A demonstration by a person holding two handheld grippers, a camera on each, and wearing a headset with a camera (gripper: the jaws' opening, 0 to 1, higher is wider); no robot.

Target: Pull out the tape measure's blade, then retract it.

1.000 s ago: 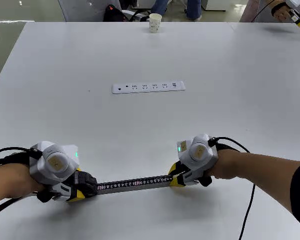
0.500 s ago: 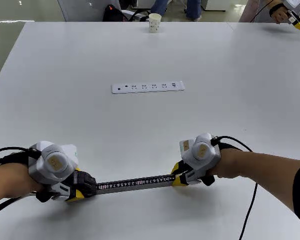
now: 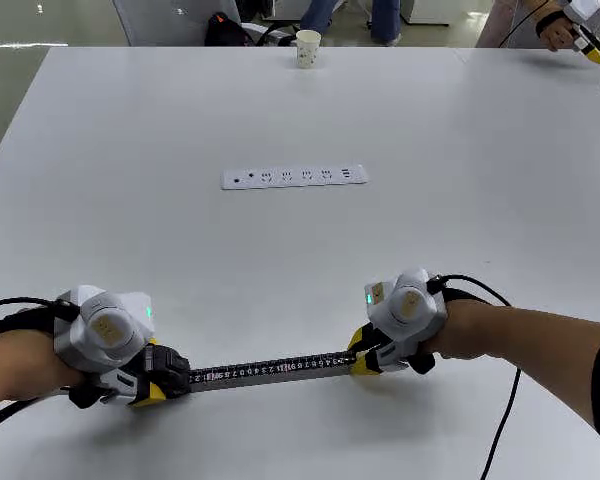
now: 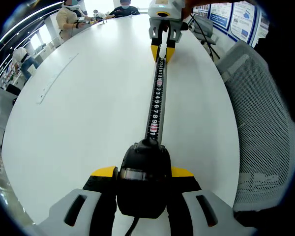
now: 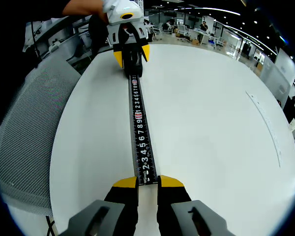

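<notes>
Near edge of the bench (image 3: pixel 300 110): left gripper (image 3: pixel 158 376) is clamped on the tape measure's case (image 3: pixel 170 368), with the black body between the yellow-tipped jaws. The left gripper view agrees: case (image 4: pixel 143 177) is wedged between both jaws, which press on its sides. A grey mesh chair back (image 4: pixel 265 137) sits just off the bench edge on that side.

Blade (image 3: pixel 270 368) is out. It runs straight from the case mouth to the right gripper (image 3: pixel 360 361), with the black face and white digits up. The right gripper is pinched on the blade's free end. In the right gripper view the jaws are almost together, and the low numbers of the blade (image 5: pixel 140 132) end right between the yellow tips. The blade sits low over the bench, roughly parallel to the near edge. I can't tell whether it touches the surface.

Each gripper shows in the other's view, at the far end of the blade. A black cable (image 3: pixel 500 400) trails back from the right wrist across the bench.

Mid bench: a white power strip (image 3: pixel 294 177) lies flat, well apart from the tape and the grippers.

Far edge: a paper cup (image 3: pixel 308 46) stands upright near the middle.

Far right corner: another person's hand (image 3: pixel 558 27) holds a yellow-tipped tool, too small to tell more.
</notes>
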